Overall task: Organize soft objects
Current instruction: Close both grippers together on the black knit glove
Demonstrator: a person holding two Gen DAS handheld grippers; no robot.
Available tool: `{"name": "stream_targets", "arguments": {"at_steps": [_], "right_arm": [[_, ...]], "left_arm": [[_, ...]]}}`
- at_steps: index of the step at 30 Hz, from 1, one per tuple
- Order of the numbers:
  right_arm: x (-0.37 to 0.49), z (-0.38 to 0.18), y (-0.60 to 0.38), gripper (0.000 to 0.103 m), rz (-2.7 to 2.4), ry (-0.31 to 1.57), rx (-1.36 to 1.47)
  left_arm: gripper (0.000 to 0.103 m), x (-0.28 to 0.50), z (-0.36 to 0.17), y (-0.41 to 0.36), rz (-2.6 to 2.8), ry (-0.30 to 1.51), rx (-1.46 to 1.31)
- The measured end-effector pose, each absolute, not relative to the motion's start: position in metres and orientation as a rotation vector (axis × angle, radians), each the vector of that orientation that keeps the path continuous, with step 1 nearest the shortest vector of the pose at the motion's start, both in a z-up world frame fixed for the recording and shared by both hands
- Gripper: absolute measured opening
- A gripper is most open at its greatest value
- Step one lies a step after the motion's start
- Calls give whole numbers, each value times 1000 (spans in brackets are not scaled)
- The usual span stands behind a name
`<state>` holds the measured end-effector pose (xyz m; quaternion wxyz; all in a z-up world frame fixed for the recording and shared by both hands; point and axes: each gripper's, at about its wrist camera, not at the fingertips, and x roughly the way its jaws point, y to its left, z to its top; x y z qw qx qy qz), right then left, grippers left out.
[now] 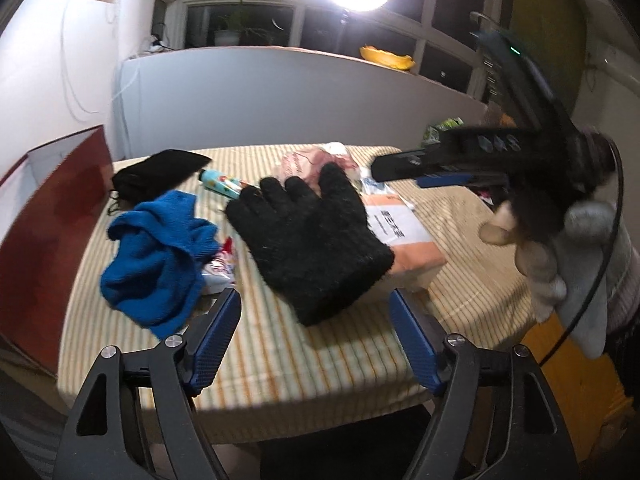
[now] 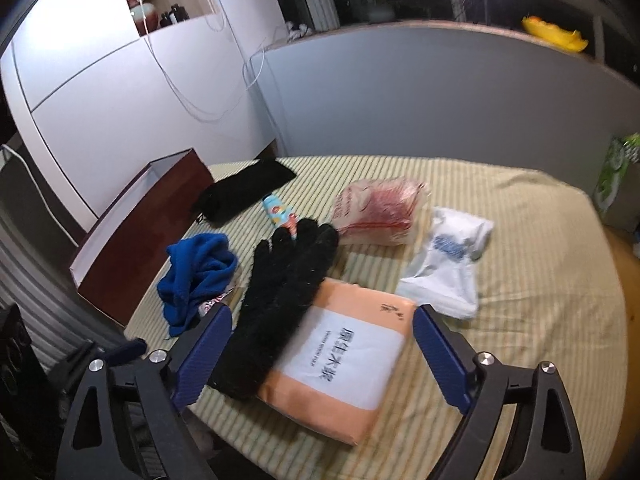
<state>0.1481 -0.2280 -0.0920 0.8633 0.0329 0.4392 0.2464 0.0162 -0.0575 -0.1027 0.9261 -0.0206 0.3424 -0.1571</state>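
Both wrist views look down close over the table [image 1: 320, 360] (sharing black glove [image 2: 280, 300], twelve o'clock).

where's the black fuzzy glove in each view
Left wrist: black glove lies at picture centre, just beyond the open left gripper, cuff resting on the orange tissue pack.
Right wrist: black glove sits left of centre, near the right gripper's left finger.
Shared landmark: blue cloth, left of the glove.
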Motion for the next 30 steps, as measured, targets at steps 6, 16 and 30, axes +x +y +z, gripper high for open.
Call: {"name": "stream_targets", "arguments": {"at_steps": [6,16,30], "right_arm": [[176,-106,-213,70,546,1029,89],[202,-118,-188,60,564,1110,25],[210,-124,-169,40,555,1124,-73]], "left_arm": [[68,30,-114,-68,-353,734,-21],[54,52,-122,-71,-352,737,7],[23,65,-123,-83,-365,703,54]]}}
